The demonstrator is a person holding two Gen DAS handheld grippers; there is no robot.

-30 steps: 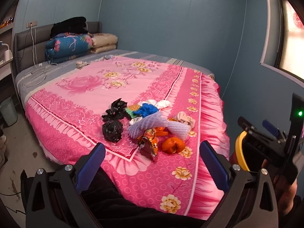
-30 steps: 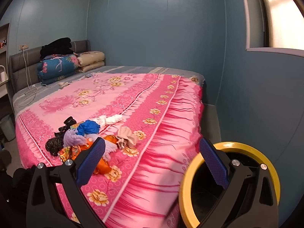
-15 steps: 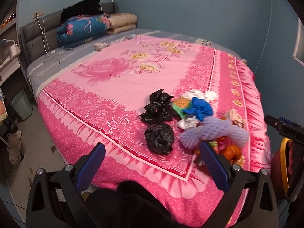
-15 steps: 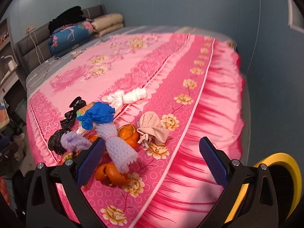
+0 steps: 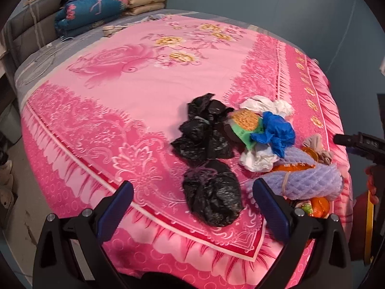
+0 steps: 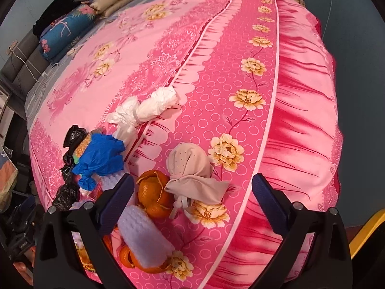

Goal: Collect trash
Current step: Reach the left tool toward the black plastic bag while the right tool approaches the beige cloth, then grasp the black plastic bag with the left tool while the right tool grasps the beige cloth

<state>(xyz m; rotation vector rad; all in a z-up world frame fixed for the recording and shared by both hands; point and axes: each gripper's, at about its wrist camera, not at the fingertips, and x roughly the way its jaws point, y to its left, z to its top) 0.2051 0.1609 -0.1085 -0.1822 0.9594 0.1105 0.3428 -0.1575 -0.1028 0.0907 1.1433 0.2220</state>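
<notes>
A heap of trash lies on the pink floral bedspread [image 5: 134, 91] near its front corner. My left gripper [image 5: 192, 208] is open and empty, its jaws either side of a crumpled black bag [image 5: 211, 201]. Behind it lie more black bags [image 5: 204, 132], a blue bag [image 5: 274, 130], white paper [image 5: 257, 160], purple foam netting [image 5: 315, 180] and orange peel [image 5: 318, 204]. My right gripper [image 6: 192, 197] is open and empty above a beige cloth bundle [image 6: 192, 168] and orange peel [image 6: 154, 192]. Foam netting [image 6: 144, 238], the blue bag [image 6: 101, 156] and a white bag [image 6: 146, 108] lie nearby.
Folded quilts and pillows [image 5: 103, 7] are stacked at the headboard. A yellow-rimmed bin [image 6: 365, 228] stands on the floor off the bed's right corner. The bed's skirt [image 6: 305, 120] drops away on the right. Floor and a small bin [image 5: 9, 122] lie left of the bed.
Both grippers have moved forward and down over the bed toward the trash heap. The heap looms larger; the yellow bin has slid to the view's edge.
</notes>
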